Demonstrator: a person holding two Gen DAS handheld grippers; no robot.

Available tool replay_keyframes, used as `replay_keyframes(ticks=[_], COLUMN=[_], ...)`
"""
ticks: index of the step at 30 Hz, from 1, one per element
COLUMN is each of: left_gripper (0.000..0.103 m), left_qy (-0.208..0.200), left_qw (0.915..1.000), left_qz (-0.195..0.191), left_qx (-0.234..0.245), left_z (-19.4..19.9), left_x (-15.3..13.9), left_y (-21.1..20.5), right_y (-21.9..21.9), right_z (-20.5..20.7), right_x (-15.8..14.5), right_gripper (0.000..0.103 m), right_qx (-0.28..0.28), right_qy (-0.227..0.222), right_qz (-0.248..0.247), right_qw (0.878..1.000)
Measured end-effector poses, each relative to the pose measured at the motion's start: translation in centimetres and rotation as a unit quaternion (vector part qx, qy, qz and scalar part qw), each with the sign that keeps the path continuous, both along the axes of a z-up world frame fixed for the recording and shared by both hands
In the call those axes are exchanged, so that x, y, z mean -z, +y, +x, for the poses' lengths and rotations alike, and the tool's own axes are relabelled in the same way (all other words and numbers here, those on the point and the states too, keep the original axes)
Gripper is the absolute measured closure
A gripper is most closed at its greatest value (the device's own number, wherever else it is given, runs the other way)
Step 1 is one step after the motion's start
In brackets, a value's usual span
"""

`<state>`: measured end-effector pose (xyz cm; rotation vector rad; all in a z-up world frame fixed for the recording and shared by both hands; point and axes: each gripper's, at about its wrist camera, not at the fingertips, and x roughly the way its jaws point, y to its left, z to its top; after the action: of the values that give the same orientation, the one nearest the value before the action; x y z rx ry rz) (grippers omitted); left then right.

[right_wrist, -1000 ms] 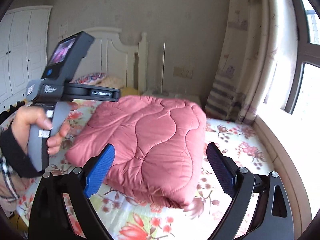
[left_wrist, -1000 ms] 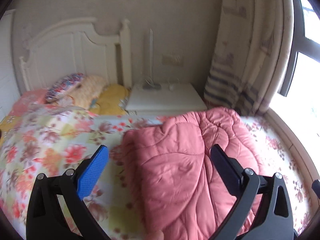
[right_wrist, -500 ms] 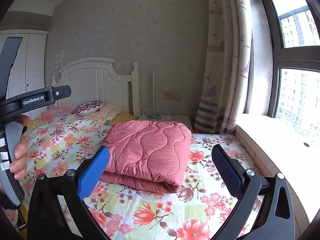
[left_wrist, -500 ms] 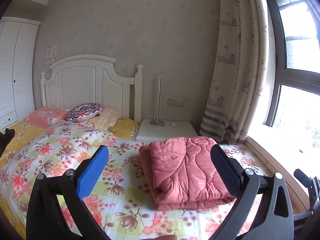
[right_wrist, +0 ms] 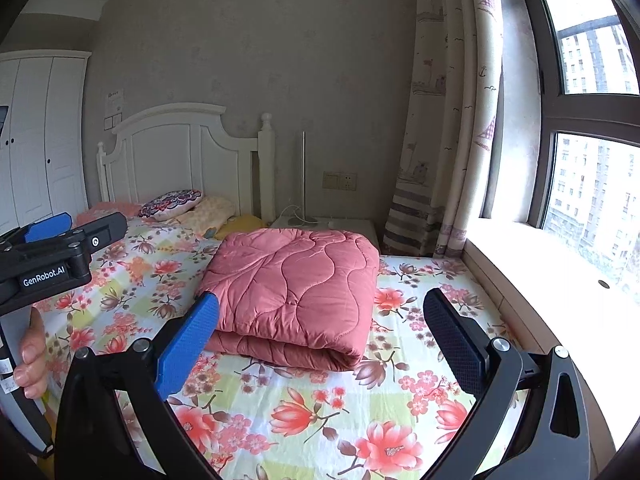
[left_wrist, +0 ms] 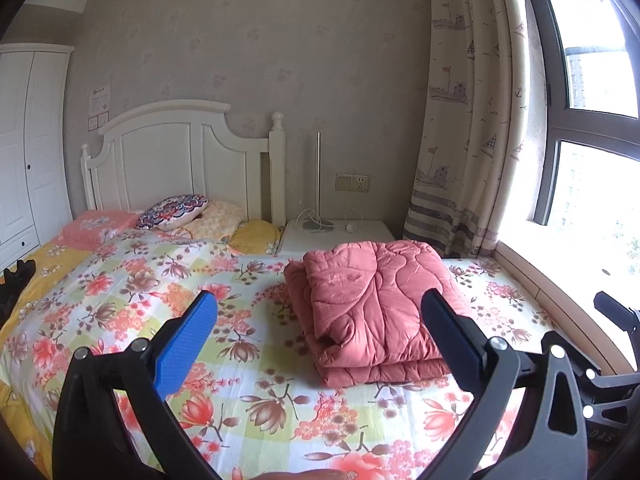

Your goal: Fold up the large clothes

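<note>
A pink quilted comforter (left_wrist: 376,308) lies folded into a thick rectangle on the floral bed sheet (left_wrist: 256,392), toward the window side. My left gripper (left_wrist: 320,304) hangs open in front of it, well short of the fabric, with nothing between its fingers. In the right wrist view the same comforter (right_wrist: 296,288) lies ahead of my right gripper (right_wrist: 322,300), which is open, empty and clear of the fabric. The left gripper (right_wrist: 86,229) shows at the left edge there, held by a hand (right_wrist: 30,356). One finger (left_wrist: 614,314) of the right gripper shows at the left view's right edge.
A white headboard (left_wrist: 180,160) with pillows (left_wrist: 172,212) stands at the far end. Beside it is a white nightstand (left_wrist: 340,234) with a thin lamp. A curtain (left_wrist: 460,140) and a window sill (right_wrist: 540,264) run along the right. A white wardrobe (left_wrist: 24,152) stands at left.
Both grippers drew back and up from the comforter, which now lies farther off and whole in view. The right jaws spread slightly wider. The left gripper swung away to the left in the right view.
</note>
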<state>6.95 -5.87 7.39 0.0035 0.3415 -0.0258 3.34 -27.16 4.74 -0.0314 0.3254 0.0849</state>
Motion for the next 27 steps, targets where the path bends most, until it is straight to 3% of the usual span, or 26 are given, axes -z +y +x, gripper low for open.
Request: replay_keyframes(ticks=[27], left_gripper=[0.002], left_qy=[0.007], left_qw=[0.9997], left_qz=[0.022], left_qx=[-0.006], left_z=[0.1], left_x=[1.3], left_y=[-0.5], right_y=[0.0], right_z=[0.0], right_x=[0.1], right_gripper=[0.005], right_qx=[0.006], right_qy=[0.002], right_qz=[0.012], right_qw=[1.0])
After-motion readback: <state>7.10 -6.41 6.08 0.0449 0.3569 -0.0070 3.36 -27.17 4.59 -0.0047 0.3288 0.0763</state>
